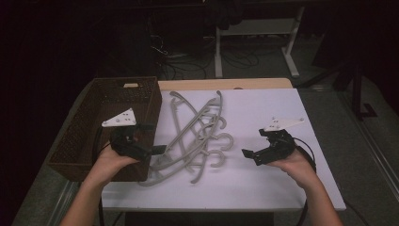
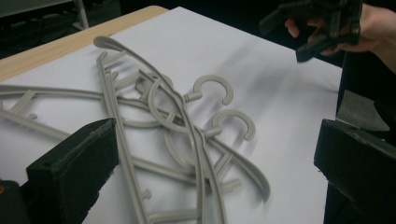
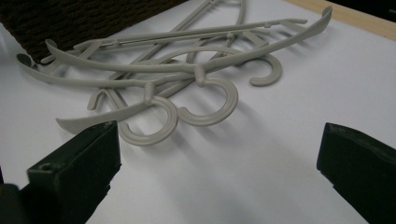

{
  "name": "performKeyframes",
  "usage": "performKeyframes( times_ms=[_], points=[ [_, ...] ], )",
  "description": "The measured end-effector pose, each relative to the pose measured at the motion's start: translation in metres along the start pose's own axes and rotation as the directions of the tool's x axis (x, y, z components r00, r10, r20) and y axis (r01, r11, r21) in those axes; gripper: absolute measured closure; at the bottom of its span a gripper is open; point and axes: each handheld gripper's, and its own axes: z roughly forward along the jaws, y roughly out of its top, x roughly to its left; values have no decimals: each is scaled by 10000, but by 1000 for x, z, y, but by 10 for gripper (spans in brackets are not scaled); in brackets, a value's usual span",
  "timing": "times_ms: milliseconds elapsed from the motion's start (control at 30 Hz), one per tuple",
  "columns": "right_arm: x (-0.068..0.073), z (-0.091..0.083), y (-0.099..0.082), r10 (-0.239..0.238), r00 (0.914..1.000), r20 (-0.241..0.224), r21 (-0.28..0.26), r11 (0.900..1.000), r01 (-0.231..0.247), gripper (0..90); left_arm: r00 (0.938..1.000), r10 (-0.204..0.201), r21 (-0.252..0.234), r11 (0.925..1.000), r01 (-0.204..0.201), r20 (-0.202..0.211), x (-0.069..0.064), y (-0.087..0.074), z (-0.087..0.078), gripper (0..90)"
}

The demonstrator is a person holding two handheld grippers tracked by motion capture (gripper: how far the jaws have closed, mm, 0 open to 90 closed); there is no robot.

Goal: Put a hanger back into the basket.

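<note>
Hovering: both grippers hung off the table with jaws spread wide and nothing between them; judging by that, the step in hand was the approach, before any pick.
Left gripper (image 1: 157, 139): released, held at the near left, just beside the basket's right wall and facing the hanger pile.
Right gripper (image 1: 250, 157): released too, held well apart from the pile at the near right, aimed left towards the hooks.
Hangers (image 1: 197, 136): a tangled heap of grey plastic hangers lay on the white tabletop (image 1: 282, 179), between the two grippers, left of centre, their hooks curling towards the right.
Nearest hook (image 3: 154, 119): in the right gripper view it lay closest, in front of the jaws.
Basket (image 1: 75, 146): a dark woven basket stood at the left edge of the table; what could be seen of its inside looked empty, though the dim light made that hard to confirm.
Next move: likely called for one gripper to close on a single hanger and lift it free of the tangle, the arms being interlocked.
</note>
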Motion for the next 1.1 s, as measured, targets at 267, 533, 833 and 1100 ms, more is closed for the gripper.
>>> performKeyframes(
  times_ms=[267, 533, 833, 1100],
  points=[
    [1, 5, -3, -80, 9999, -84, 176, 9998, 82, 0, 9988, 405, 346, 9985, -414, 269, -20, 13, 31, 1],
    [1, 8, -11, -349, 9994, 11, 283, 9990, 349, 0, 9967, 475, 1031, 9932, -542, 663, -27, 11, 72, 1],
    [5, 10, -11, -541, 9982, -258, 361, 9978, 551, 0, 9983, 191, 1461, 9889, -270, 552, -13, 3, 97, 19],
    [7, 11, -9, -432, 9982, -423, 147, 9989, 439, 0, 9997, 112, 2263, 9740, -62, -209, -2, -15, 127, 161]
  ],
)
